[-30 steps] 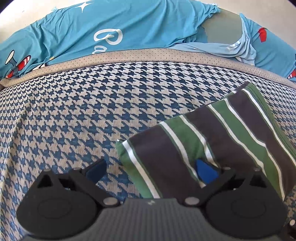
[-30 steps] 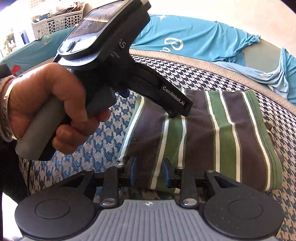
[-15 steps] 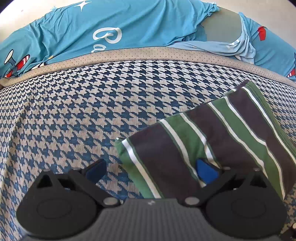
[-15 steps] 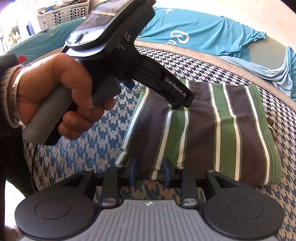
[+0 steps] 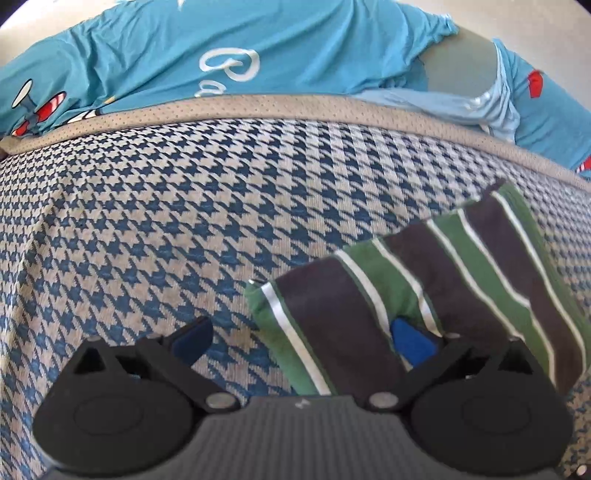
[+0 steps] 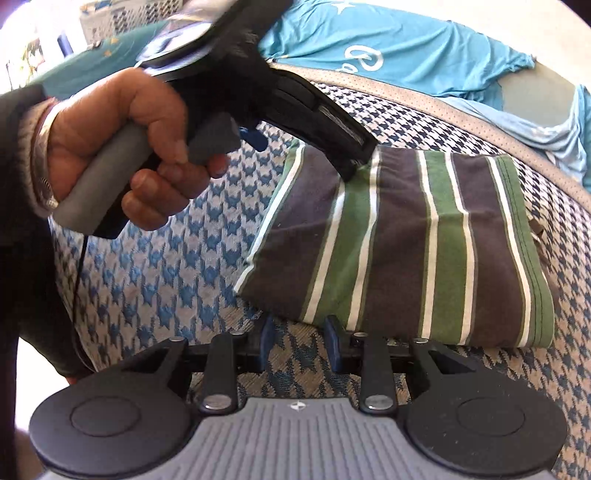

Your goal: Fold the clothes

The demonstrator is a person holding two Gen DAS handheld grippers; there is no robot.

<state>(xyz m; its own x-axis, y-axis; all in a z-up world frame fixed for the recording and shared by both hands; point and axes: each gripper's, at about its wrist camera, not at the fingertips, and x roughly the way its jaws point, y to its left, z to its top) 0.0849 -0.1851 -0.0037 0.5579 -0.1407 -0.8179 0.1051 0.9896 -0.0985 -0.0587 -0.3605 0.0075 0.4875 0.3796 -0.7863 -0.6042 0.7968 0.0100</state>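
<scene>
The folded garment of green, dark brown and white striped knit (image 6: 406, 240) lay as a neat flat rectangle on the blue-and-cream houndstooth bed cover (image 5: 184, 221), its stripes running from near to far. It already lay as folding would leave it; whether another fold was due, I could not judge. I took it for light, soft and limp cloth, likely to sag and spill open if lifted by one layer, so the safe hold seemed to be the thick folded edge or a corner, pinching all layers together.

My left tongs (image 5: 299, 341) stood wide open over its far left corner, one blue pad (image 5: 410, 341) resting on the cloth, the other on the bed cover, gripping nothing. My right tongs (image 6: 297, 341) sat at the near edge, parted a little with only bed cover between the pads, holding nothing. My left hand (image 6: 140, 147) gripped the grey handle of its tool.

Beyond the beige piping, at the far side, a turquoise printed shirt (image 5: 258, 48) lay spread. A white basket (image 6: 125, 16) stood far left.
</scene>
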